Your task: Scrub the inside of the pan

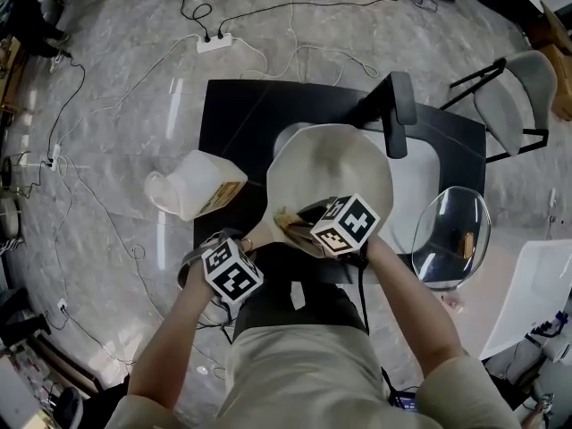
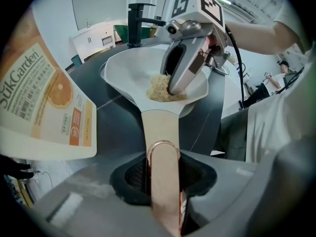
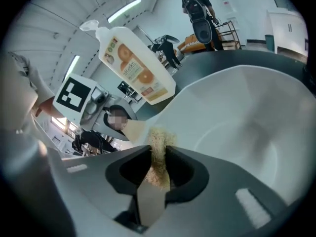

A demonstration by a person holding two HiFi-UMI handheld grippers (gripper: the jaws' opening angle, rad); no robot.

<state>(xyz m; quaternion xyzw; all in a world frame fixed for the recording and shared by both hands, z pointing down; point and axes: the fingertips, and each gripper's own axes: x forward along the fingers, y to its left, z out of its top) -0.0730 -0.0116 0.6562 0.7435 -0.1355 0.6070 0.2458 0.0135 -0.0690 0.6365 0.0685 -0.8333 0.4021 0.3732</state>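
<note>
Between the jaws of the left gripper (image 2: 165, 181) ran the beige handle (image 2: 160, 127) of the pan (image 1: 331, 172), and the jaws were clamped on it near its copper-rimmed end. Just inside the pan, where the handle joins the bowl, the right gripper (image 3: 157, 169) had its jaws pressed together on a tan, fibrous scrub pad (image 3: 159, 144). The pad lay against the pale inner surface, and the gripper's body hid part of the pan's near wall from the left gripper view. An orange-labelled soap bottle (image 1: 192, 186) stood close against the pan's left side, just beside the rim, crowding the room around the handle. At the pan's far right rim rose a black faucet (image 1: 393, 105), the nearest thing in the way on that side. The pan's long axis ran from the handle, which pointed back toward the person and a little to their left, out to the bowl, which pointed away toward the faucet; its open side faced up. Under the pan lay a black counter (image 1: 237, 114), and a white sink (image 1: 418, 181) showed past the pan's right edge. Further right of the pan, beyond the sink, sat a glass lid (image 1: 451, 231), and well beyond the pan's far right a grey chair (image 1: 514, 96) stood on the marbled floor
</note>
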